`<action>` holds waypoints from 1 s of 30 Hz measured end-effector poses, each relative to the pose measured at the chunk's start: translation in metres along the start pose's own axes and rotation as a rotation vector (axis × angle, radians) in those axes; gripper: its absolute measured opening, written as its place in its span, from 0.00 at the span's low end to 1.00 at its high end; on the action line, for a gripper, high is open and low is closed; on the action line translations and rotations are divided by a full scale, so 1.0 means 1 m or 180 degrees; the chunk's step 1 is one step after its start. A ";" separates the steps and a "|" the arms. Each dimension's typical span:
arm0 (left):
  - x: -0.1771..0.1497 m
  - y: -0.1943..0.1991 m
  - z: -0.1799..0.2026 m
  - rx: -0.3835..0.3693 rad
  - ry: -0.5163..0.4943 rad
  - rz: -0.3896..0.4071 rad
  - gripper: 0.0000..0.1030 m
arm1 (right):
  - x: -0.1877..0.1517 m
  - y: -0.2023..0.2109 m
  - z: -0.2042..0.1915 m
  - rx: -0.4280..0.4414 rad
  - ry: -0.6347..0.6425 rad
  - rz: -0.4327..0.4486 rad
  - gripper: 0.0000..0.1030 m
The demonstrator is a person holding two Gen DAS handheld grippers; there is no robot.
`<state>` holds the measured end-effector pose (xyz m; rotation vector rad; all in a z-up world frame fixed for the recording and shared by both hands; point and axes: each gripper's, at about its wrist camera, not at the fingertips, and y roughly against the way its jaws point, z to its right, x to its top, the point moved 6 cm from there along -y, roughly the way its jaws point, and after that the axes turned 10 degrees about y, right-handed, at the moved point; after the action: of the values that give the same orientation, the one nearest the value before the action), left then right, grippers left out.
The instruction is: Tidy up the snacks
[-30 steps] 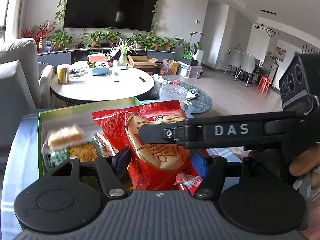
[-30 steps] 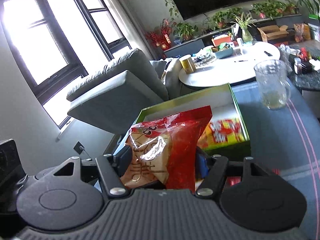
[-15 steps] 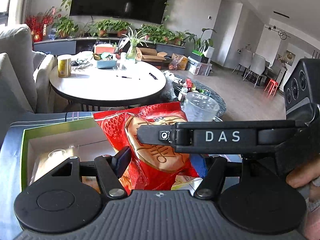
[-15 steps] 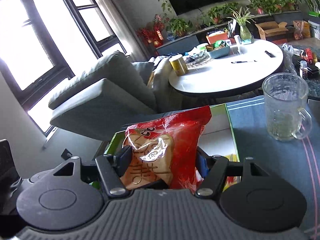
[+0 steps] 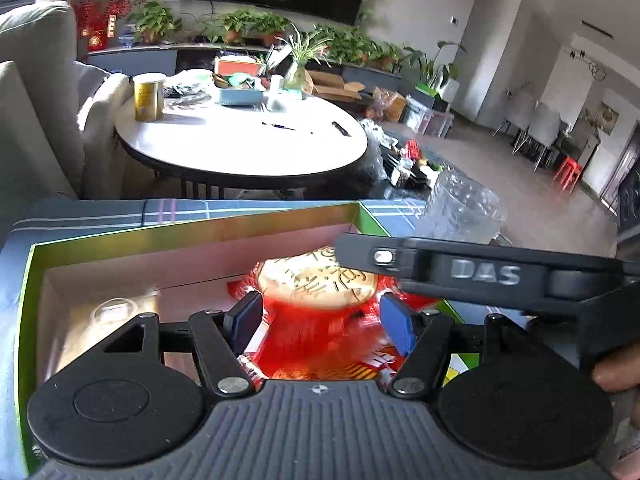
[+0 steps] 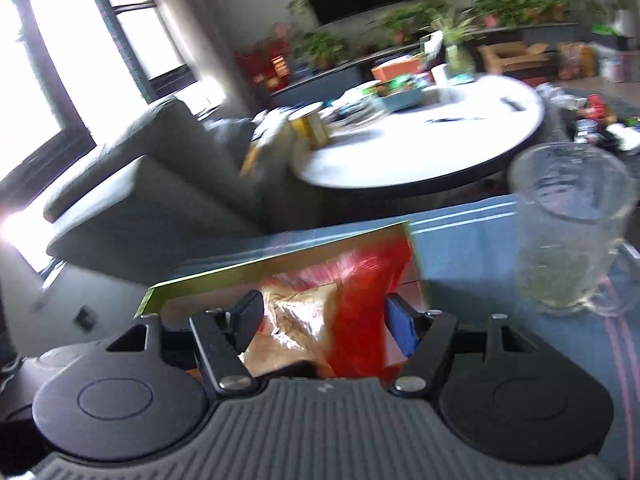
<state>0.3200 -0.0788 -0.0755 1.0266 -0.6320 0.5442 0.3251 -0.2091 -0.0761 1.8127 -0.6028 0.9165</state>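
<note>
Both my tongs grip the red bag (image 5: 316,312) over the box (image 5: 120,236).
Left tongs (image 5: 320,322) and right tongs (image 6: 322,326) clamp it; a mug (image 6: 568,236) stands near the box's right edge.

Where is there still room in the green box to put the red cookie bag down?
The bare floor of the green box runs along its far wall, behind the red snack bag. The near left corner holds a clear-wrapped snack, and more packets crowd the near right. Outside, blue cloth is free between box and glass mug.
</note>
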 end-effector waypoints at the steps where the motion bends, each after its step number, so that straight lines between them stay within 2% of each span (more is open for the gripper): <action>1: -0.001 0.005 -0.001 -0.0035 0.0002 -0.0012 0.60 | -0.001 0.006 0.000 0.0017 0.0011 0.0022 0.61; 5: -0.007 0.029 0.002 -0.0028 -0.0028 0.0092 0.61 | -0.002 0.029 -0.001 0.0023 0.0025 0.0105 0.61; 12: -0.023 0.068 0.015 -0.0081 -0.0145 0.0230 0.63 | -0.014 0.060 -0.009 0.0073 0.0027 0.0060 0.61; 18: -0.040 0.101 0.016 -0.0079 -0.0109 0.0323 0.64 | -0.050 0.091 -0.005 -0.0143 0.0149 -0.0044 0.61; 22: -0.053 0.123 0.015 -0.0067 -0.0075 0.0397 0.64 | -0.080 0.103 0.012 -0.0285 -0.0032 -0.0211 0.61; 26: -0.069 0.134 0.024 -0.0230 -0.0016 0.0304 0.63 | -0.101 0.115 0.023 -0.0352 -0.0233 -0.0291 0.61; 30: -0.091 0.136 0.048 -0.0385 -0.0149 0.0197 0.60 | -0.115 0.123 0.021 -0.0374 -0.0297 -0.0366 0.61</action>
<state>0.1533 -0.0764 -0.0400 0.9105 -0.7314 0.5308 0.1729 -0.2775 -0.1073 1.7723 -0.5920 0.7083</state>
